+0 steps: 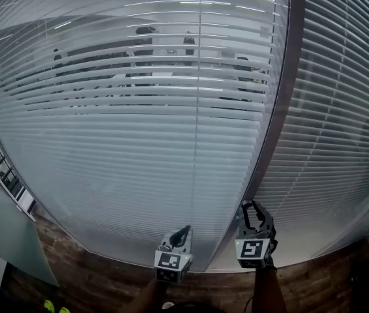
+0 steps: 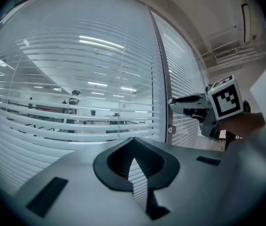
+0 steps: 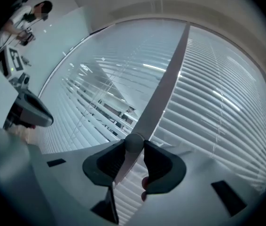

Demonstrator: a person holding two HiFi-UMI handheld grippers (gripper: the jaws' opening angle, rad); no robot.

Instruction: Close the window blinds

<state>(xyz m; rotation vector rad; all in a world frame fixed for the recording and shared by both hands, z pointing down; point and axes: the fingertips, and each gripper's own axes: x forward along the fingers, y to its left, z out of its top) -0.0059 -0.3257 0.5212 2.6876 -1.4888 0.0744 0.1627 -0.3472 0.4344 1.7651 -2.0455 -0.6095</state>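
Slatted window blinds hang behind glass on the left of a dark upright frame post. Their upper slats stand tilted, so an office shows between them. In the right gripper view my right gripper is shut on a small round grey knob on that post, a pad on either side. The head view shows this gripper against the post's lower part. My left gripper hangs just to its left, in front of the glass. Its jaws meet at the tips with nothing between them.
A second set of blinds fills the pane right of the post. A brown brick-patterned band runs under the window. Another small round fitting sits on the post below my right gripper. A person stands off to the left.
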